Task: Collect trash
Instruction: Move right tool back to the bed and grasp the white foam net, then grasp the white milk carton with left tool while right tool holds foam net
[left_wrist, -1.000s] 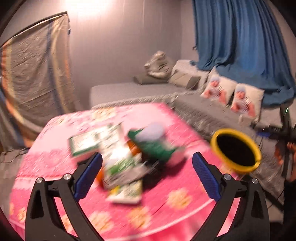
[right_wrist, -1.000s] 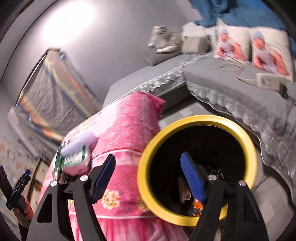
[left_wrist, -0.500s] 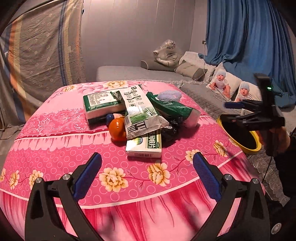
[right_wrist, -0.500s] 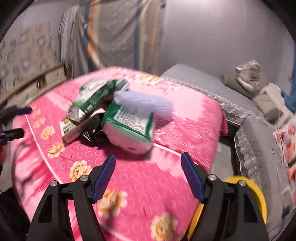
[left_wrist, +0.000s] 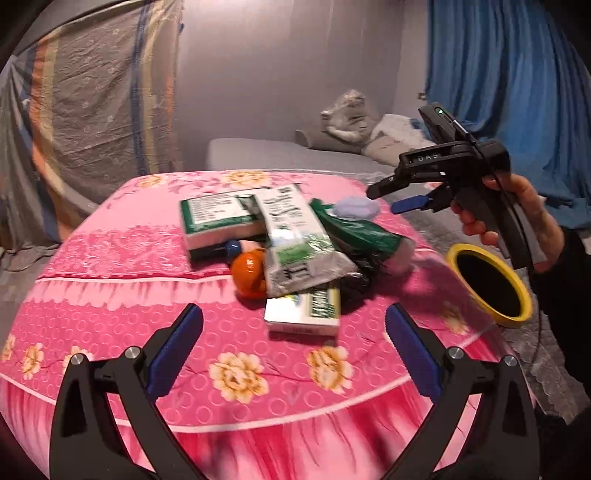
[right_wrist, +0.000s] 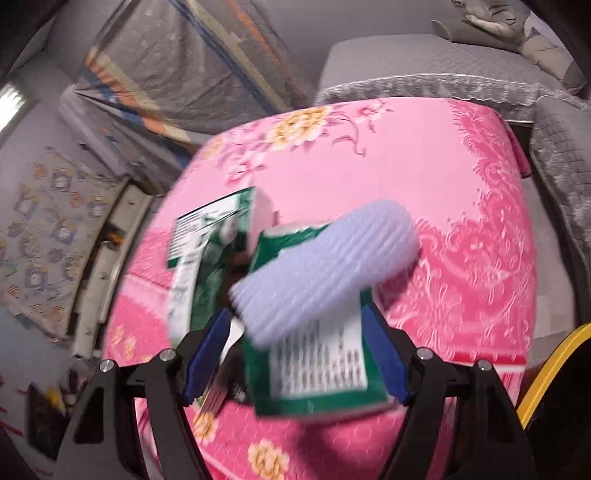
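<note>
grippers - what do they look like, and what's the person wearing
Both grippers, left and right, are black plastic frames with silver bolts and blue pads on the fingers. The right one has a pistol handle, white lettering, a green light. The person wears a black sleeve.

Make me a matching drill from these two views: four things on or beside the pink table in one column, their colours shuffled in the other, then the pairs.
Things
1. bin rim
2. ball
3. ribbed roll
4. gripper pads

Colours
A. blue
B. pale lilac
C. yellow
D. orange

Pairs: 1-C, 2-D, 3-B, 4-A
</note>
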